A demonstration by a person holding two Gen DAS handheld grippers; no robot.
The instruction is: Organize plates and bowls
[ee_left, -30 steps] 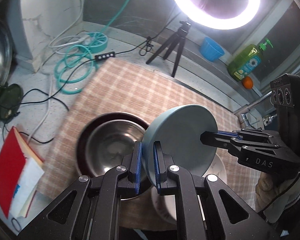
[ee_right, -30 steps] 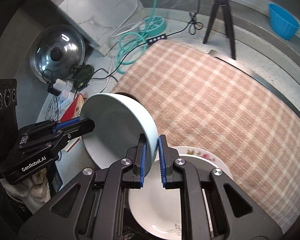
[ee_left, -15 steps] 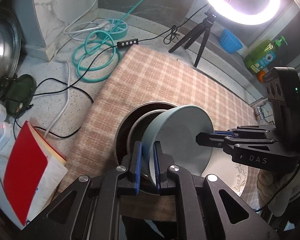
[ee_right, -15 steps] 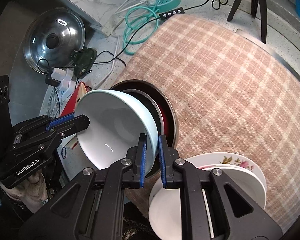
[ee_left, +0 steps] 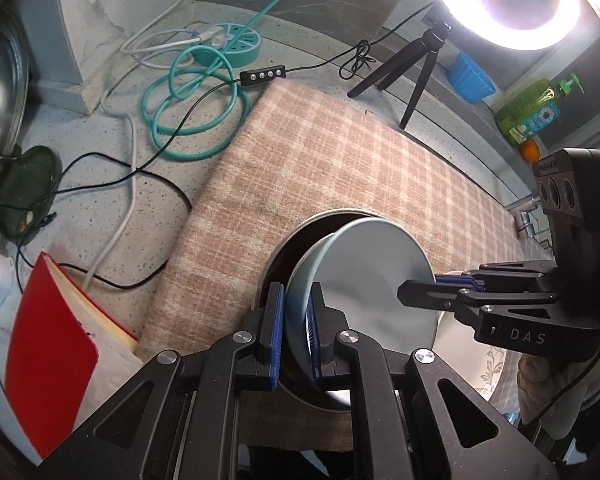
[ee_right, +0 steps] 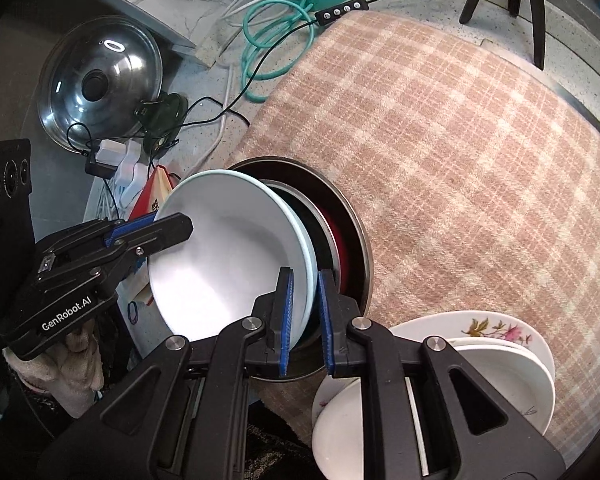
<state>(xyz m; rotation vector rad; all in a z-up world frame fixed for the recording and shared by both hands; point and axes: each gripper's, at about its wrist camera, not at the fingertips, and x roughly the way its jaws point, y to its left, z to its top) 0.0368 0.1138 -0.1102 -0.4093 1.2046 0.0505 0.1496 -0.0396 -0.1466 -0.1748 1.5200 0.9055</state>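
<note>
Both grippers are on the same pale blue bowl point(ee_left: 364, 280) here, one on each side of its rim. The left gripper point(ee_left: 296, 332) has its blue pads pinching the rim edge closest to its own camera, and the right gripper point(ee_right: 304, 320) is clamped on the opposite rim, so the bowl hangs tilted between them, white inside facing the right wrist view. It's sitting partly down into the stainless steel bowl point(ee_right: 360, 240), which itself is nested in a dark red bowl point(ee_right: 340, 248) on the checked tan cloth point(ee_right: 460, 140). I can't tell whether the blue bowl's bottom actually touches the steel one. Just beside that stack, toward the right gripper, there's a pile of white floral plates point(ee_right: 500, 344) on the same cloth. Off the cloth on the speckled counter: a coiled teal cable point(ee_left: 196, 116), a red book point(ee_left: 52, 340), a steel pot lid point(ee_right: 100, 80), plus a ring light point(ee_left: 508, 0) on a small tripod at the back.
</note>
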